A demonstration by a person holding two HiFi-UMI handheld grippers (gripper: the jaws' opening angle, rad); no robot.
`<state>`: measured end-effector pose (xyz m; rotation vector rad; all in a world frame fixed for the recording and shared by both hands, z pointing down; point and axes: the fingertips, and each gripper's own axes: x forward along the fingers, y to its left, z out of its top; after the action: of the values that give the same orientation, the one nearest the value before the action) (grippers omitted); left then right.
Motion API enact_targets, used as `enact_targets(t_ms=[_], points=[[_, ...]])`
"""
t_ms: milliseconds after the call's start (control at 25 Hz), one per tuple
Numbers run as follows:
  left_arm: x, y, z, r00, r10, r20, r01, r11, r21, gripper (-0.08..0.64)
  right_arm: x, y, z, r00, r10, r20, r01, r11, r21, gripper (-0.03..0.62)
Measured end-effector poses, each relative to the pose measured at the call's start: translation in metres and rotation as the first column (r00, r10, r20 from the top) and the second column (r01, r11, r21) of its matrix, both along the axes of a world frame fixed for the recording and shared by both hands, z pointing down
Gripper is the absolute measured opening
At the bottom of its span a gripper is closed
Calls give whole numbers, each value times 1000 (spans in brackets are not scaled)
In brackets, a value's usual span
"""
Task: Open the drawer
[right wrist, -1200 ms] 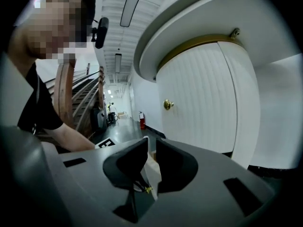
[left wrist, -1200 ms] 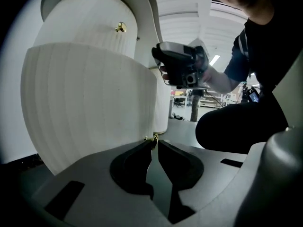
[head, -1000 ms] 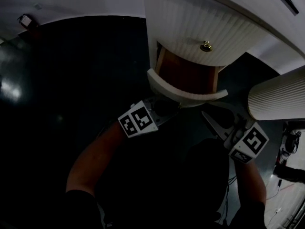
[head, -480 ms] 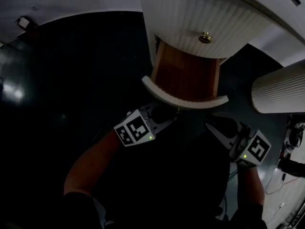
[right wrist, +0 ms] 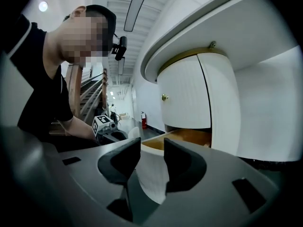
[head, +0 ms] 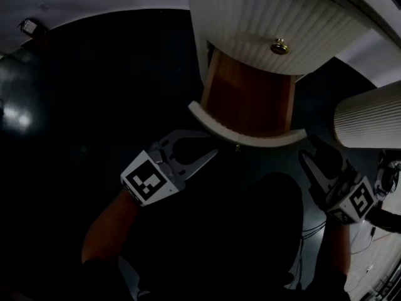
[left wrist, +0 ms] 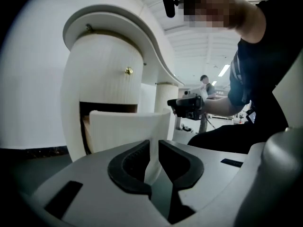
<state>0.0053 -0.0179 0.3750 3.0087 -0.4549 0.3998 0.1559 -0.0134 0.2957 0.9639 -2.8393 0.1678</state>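
Observation:
The lower drawer [head: 245,132], white and ribbed with a curved front, stands pulled out of the cabinet, and its brown wooden bottom [head: 250,96] shows. A tiny knob [head: 237,147] sits on its front. My left gripper [head: 215,153] hangs just left of the knob and clear of the front. Its jaws are a narrow gap apart with nothing in them [left wrist: 154,143]. My right gripper [head: 310,150] is off the drawer's right corner. Its jaws have just been opening and hold nothing [right wrist: 152,145]. The drawer front [right wrist: 151,174] shows beyond them.
Above the open drawer is a closed ribbed drawer with a brass knob [head: 280,46]. A ribbed white column [head: 369,124] stands to the right. The floor [head: 94,105] is dark and glossy. A person [left wrist: 204,82] stands far back in the left gripper view.
The drawer has slid further out. Both grippers have drawn back from its front, the left down and to the left, the right out to the right. The right jaws have spread.

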Motion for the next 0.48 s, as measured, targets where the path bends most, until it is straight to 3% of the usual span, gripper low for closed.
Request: enact_targets(t_ms=[200, 480], points=[[-15, -12, -16, 997, -77, -18, 78, 996, 46, 75, 2, -6, 19, 1000, 7, -3, -7, 1000, -31, 150], [-9, -11, -33, 994, -98, -50, 102, 992, 76, 77, 2, -8, 27, 1000, -20, 19, 20, 999, -28, 158]])
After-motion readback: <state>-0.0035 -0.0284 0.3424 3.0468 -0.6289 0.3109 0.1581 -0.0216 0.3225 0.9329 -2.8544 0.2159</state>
